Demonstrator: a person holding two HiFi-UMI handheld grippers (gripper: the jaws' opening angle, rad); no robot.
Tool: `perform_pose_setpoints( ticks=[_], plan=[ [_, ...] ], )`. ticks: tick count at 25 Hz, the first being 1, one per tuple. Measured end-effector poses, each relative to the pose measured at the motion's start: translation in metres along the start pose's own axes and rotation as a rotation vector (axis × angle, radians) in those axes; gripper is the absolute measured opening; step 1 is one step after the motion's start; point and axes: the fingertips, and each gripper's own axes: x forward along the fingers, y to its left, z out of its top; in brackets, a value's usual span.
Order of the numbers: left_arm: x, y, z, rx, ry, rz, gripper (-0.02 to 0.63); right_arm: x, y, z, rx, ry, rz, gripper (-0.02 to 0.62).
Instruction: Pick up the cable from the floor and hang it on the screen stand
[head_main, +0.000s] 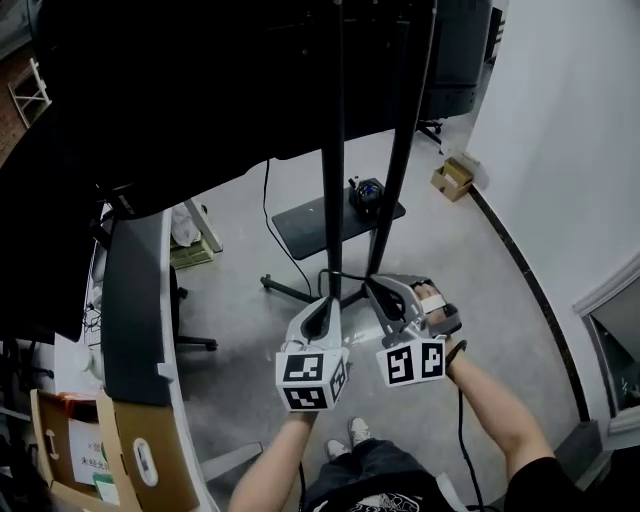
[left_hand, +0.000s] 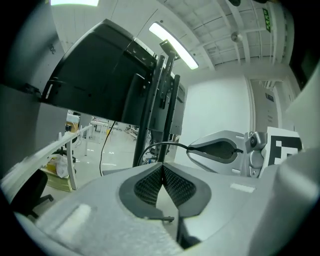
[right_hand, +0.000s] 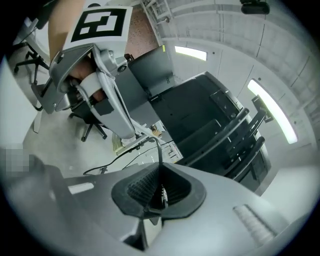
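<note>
A thin black cable (head_main: 345, 272) arcs in a short bow between my two gripper tips, right in front of the screen stand's two black poles (head_main: 333, 150). My left gripper (head_main: 327, 298) is shut, and the cable (left_hand: 165, 144) rises from just beside its tip. My right gripper (head_main: 368, 284) is shut on the other end of the bow; the cable (right_hand: 159, 147) comes straight out of its closed pads. The big dark screen (head_main: 200, 80) hangs above on the stand. The stand's flat base (head_main: 300, 225) rests on the grey floor. Where the cable's remaining length runs is hidden.
A black device (head_main: 368, 192) sits on the stand's base. Another black lead (head_main: 268, 215) hangs from the screen to the floor. A grey desk edge (head_main: 135, 300) and cardboard boxes (head_main: 100, 450) stand left. A small carton (head_main: 452, 178) lies by the white wall (head_main: 560, 150).
</note>
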Motion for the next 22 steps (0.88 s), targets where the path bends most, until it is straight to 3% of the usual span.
perform_pose_setpoints(
  ticks=[12, 22],
  plan=[
    [-0.013, -0.002, 0.141, 0.118, -0.163, -0.018, -0.002, 0.002, -0.139, 0.091, -0.143, -0.113, -0.181, 0.022],
    [-0.028, 0.002, 0.239, 0.151, -0.251, -0.046, -0.002, 0.012, -0.236, 0.170, -0.190, -0.198, -0.267, 0.023]
  ],
)
